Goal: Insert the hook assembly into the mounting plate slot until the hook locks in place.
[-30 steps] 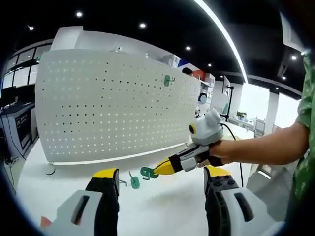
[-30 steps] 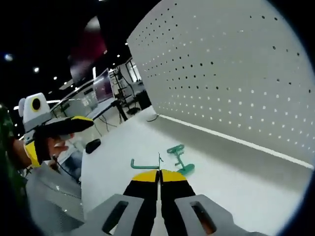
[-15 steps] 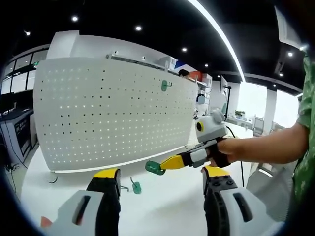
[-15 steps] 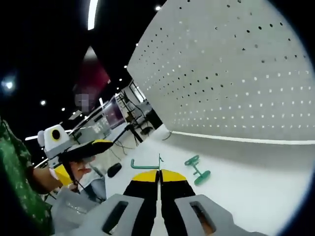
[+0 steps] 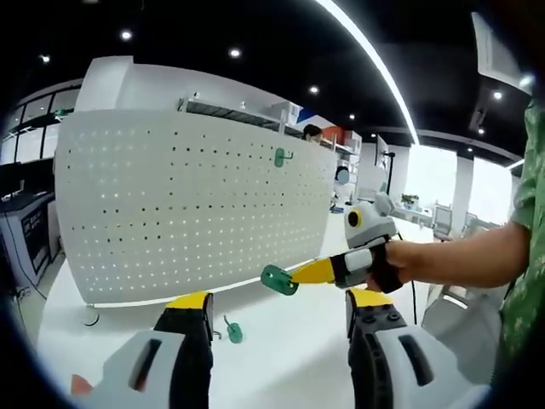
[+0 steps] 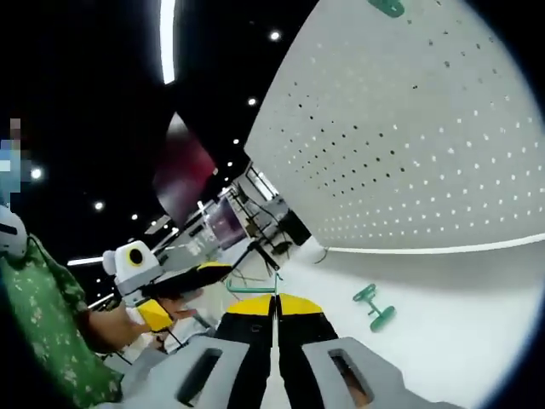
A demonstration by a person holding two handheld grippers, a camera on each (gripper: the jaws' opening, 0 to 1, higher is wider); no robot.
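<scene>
The right gripper [image 5: 294, 274], jaws pinched on a green hook [image 5: 278, 279], is hovering before the pegboard [image 5: 187, 204]; the left gripper [image 5: 277, 341] is gaping wide, while another hook [image 6: 375, 307] is lying near the table's [image 6: 443, 332] pegboard edge.

Bright ceiling spots [image 5: 233, 53] and a long light strip [image 5: 366, 60] glare on the dark ceiling, the white pegboard [image 5: 187, 204] bends from fisheye distortion, and edges blur.
</scene>
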